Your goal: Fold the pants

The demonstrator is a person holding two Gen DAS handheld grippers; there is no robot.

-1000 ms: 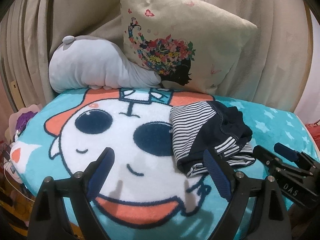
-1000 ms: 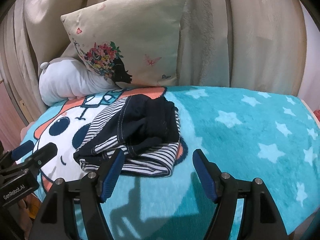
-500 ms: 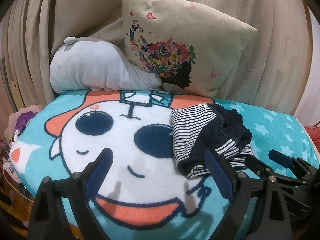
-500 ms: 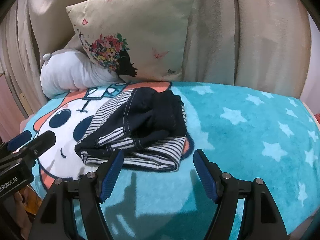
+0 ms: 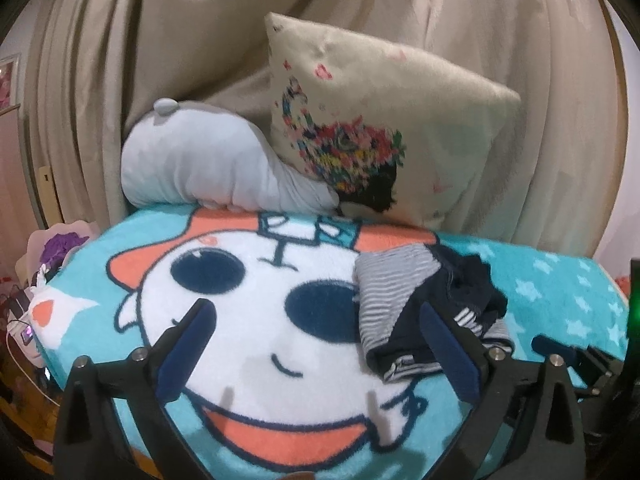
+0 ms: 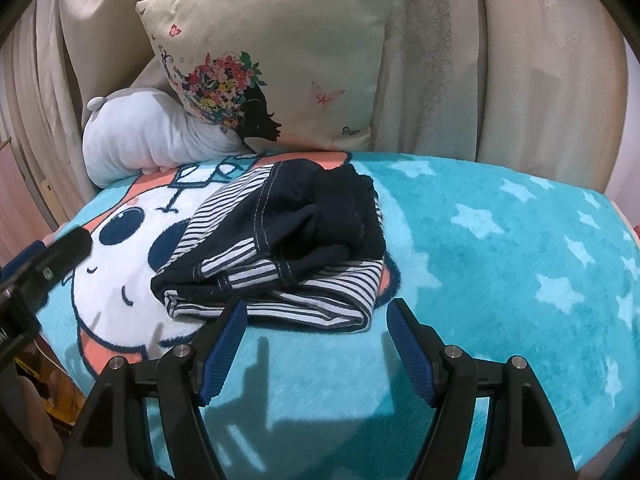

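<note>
The pants (image 6: pixel 296 240), navy with striped lining, lie folded in a small bundle on the teal cartoon blanket (image 6: pixel 500 280). My right gripper (image 6: pixel 317 312) hovers just in front of the bundle's near edge, open, with only blanket between its blue pads. In the left wrist view the pants (image 5: pixel 424 304) lie to the right. My left gripper (image 5: pixel 316 312) is over the white cartoon face, its jaws opening wide with nothing between them; its right finger (image 5: pixel 448 348) overlaps the bundle's near left corner in the picture. Each gripper shows in the other's view: the right gripper (image 5: pixel 560 352), the left gripper (image 6: pixel 60 252).
A cream pillow (image 6: pixel 280 64) with a flower print and a pale grey plush (image 6: pixel 148 136) lean against beige curtains (image 6: pixel 520 60) at the back. The blanket drops away at the left edge, where purple clutter (image 5: pixel 60 248) sits below.
My left gripper has tilted up a little, showing more curtain, and its jaws have spread wider. The pants and my right gripper have hardly moved.
</note>
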